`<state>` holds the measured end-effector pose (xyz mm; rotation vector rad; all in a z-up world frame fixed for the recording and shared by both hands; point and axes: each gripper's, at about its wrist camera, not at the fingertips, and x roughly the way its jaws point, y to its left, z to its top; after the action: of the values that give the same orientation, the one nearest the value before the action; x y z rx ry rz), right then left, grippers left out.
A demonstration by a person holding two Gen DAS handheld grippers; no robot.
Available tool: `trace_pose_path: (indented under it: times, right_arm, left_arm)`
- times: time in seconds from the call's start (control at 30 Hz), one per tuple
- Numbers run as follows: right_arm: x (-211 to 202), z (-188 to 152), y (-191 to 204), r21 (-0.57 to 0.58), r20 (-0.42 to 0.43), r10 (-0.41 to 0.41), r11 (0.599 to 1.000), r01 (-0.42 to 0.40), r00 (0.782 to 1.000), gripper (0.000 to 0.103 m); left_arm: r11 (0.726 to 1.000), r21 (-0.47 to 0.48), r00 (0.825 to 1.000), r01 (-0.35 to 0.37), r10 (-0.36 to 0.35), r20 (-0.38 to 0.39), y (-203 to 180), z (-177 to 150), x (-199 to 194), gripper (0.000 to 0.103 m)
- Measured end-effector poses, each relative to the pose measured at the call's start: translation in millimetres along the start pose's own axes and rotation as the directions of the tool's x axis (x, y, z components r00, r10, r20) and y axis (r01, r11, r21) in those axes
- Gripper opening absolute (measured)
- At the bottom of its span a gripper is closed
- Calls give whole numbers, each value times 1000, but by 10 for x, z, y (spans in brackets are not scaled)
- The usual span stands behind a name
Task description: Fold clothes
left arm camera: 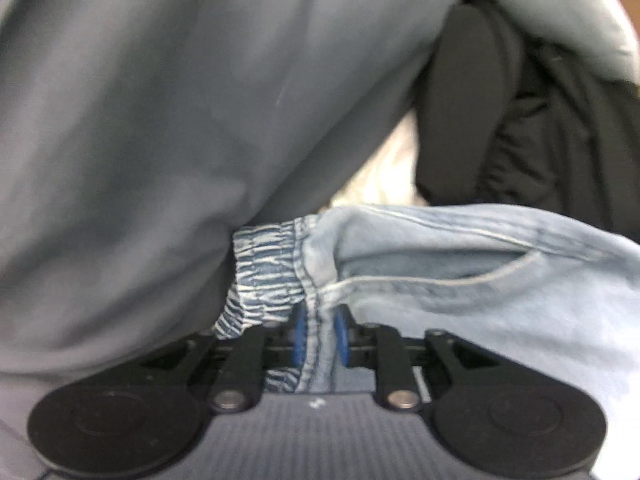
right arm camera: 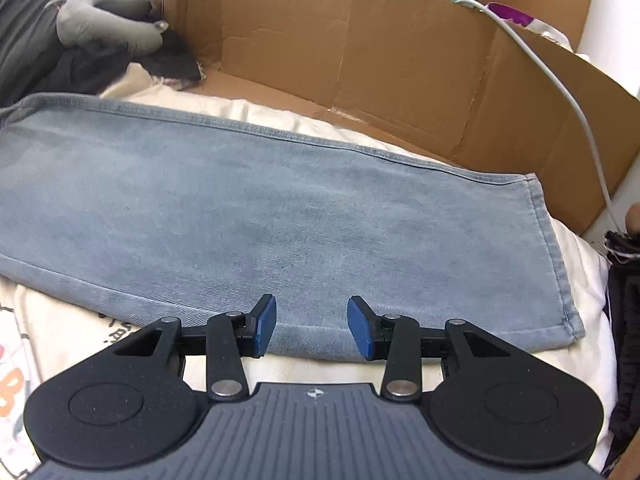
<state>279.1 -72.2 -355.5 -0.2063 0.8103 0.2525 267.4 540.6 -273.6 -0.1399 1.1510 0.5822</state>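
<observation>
Light blue jeans (right arm camera: 280, 216) lie flat on a cream sheet (right arm camera: 584, 292), one leg running from left to the hem at the right. In the left wrist view the jeans' elastic waistband (left arm camera: 264, 268) and a pocket opening (left arm camera: 460, 276) fill the lower half. My left gripper (left arm camera: 320, 338) straddles a side seam at the waist. The denim fold sits between the blue pads (left arm camera: 299, 336), which stand slightly apart and do not clamp it. My right gripper (right arm camera: 312, 328) hovers open over the near edge of the leg with nothing between its pads.
Grey cloth (left arm camera: 160, 120) crowds the left of the left wrist view, and a black garment (left arm camera: 520, 128) lies behind. A brown cardboard wall (right arm camera: 380, 52) runs along the far side with a white cable (right arm camera: 576, 108) over it. Dark clothes (right arm camera: 100, 68) are piled at the far left.
</observation>
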Motion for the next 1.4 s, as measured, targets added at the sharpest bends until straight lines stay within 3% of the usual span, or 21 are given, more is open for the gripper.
trace_pose_path:
  times: [0.07, 0.33, 0.47, 0.6, 0.73, 0.87, 1.0, 1.13, 1.23, 1.3, 1.4]
  right_arm:
    - [-59, -13, 19, -5, 5, 12, 1000, -12, 1000, 47]
    - [-160, -32, 55, -24, 10, 41, 999, -41, 999, 47]
    - [-81, -70, 71, -32, -10, 38, 999, -39, 999, 47]
    - [-14, -86, 96, -46, -23, 43, 998, -44, 999, 47]
    - [44, -96, 100, -51, -32, 41, 998, -43, 999, 47]
    - [168, -149, 91, -89, -91, -29, 996, 21, 995, 49]
    - [198, -184, -35, -45, -108, -30, 999, 26, 994, 53]
    - [88, -203, -112, -11, -82, -16, 1000, 16, 996, 53]
    - [22, -223, -136, -7, -63, -6, 1000, 5, 998, 53]
    - [44, -213, -118, -30, -57, -19, 999, 17, 998, 53]
    - [117, -165, -95, -54, -59, -14, 998, 10, 998, 53]
  left_arm:
    - [1000, -1, 1000, 8, -8, 21, 48, -43, -128, 36]
    - [999, -34, 999, 37, -36, 30, 375, -306, -448, 35]
    - [998, 26, 998, 57, -56, -10, 354, -438, -401, 33]
    - [995, -42, 996, 88, -89, -19, 272, -417, -216, 30]
    - [1000, -1, 998, 15, -15, -55, 130, -380, 33, 28]
    - [999, 37, 997, -29, 31, -64, 42, -339, 196, 28]
    - [997, 53, 996, -57, 60, -69, -6, -329, 244, 29]
    - [995, 39, 993, -90, 93, -77, -54, -323, 92, 29]
    - [984, 110, 990, -138, 141, -22, -190, -380, -166, 29]
    - [984, 123, 991, -131, 130, 19, -255, -426, -358, 29]
    - [994, 87, 997, -63, 59, 55, -338, -473, -547, 29]
